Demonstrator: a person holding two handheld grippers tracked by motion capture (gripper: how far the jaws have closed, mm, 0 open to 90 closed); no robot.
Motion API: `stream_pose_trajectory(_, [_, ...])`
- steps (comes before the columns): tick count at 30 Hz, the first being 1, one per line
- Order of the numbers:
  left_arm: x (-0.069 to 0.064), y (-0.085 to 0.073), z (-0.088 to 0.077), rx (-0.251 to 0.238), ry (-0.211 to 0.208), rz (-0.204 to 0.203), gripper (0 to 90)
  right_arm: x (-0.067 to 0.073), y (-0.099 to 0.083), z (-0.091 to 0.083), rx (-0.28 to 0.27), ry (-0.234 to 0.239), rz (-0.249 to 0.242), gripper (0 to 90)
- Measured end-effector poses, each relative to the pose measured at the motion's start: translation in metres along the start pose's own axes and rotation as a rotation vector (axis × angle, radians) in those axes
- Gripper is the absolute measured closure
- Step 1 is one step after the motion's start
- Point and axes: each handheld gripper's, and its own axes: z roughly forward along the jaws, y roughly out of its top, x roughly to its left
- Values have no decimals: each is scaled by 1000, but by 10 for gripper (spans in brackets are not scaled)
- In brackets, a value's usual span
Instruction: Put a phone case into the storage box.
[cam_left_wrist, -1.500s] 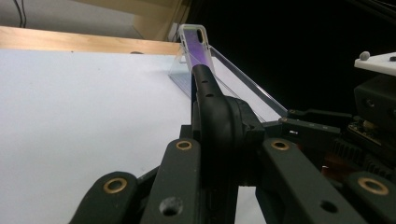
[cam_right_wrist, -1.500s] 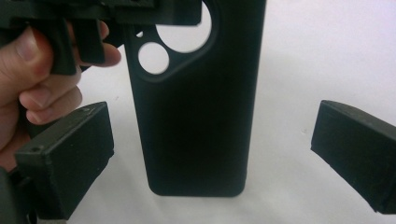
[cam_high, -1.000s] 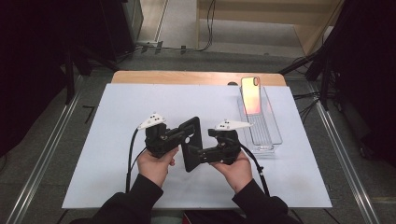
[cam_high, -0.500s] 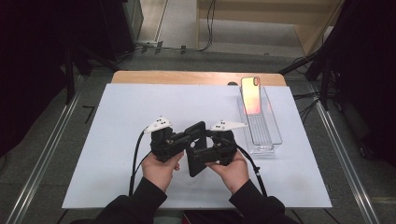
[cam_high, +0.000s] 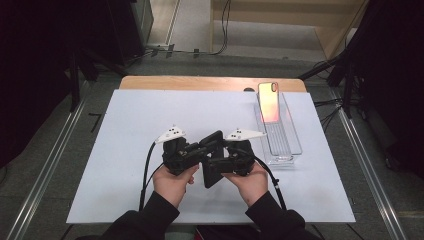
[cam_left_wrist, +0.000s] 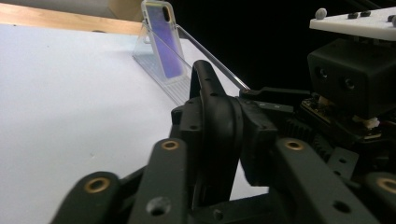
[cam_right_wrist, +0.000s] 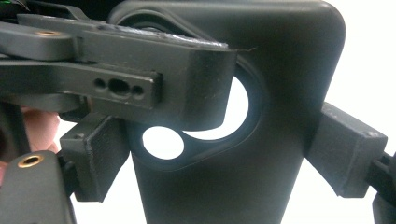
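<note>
Black phone case (cam_high: 212, 159), orange-pink phone (cam_high: 268, 102), clear tray (cam_high: 292, 145), white table (cam_high: 125, 125)

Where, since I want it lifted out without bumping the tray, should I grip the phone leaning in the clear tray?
Grip the phone by its two long side edges near the top, coming down from above. It leans upright at the far end of the clear tray, and its upper part rises above the walls, so the jaws likely fit there.

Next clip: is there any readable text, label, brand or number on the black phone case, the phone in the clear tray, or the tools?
None readable.
black phone case: plain, no print visible.
phone leaning in the clear tray: glossy back, no legible mark.
Tool bodies and their grey plates: no lettering to be made out.
</note>
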Motion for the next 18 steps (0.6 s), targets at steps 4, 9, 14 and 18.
stream_pose_trajectory(4, [-2,1,0,4,13,9,588,-1,0,1,5,-8,2,120])
stream_pose_trajectory(9, [0,4,-4,5,15,-3,506,-6,0,-2,2,-23,11,122])
stream_pose_trajectory(14, [2,6,-8,13,4,-11,456,-12,0,-2,10,-39,14,122])
stream_pose_trajectory(18, [4,9,-13,26,-3,-22,437,-17,-1,-3,17,-50,19,122])
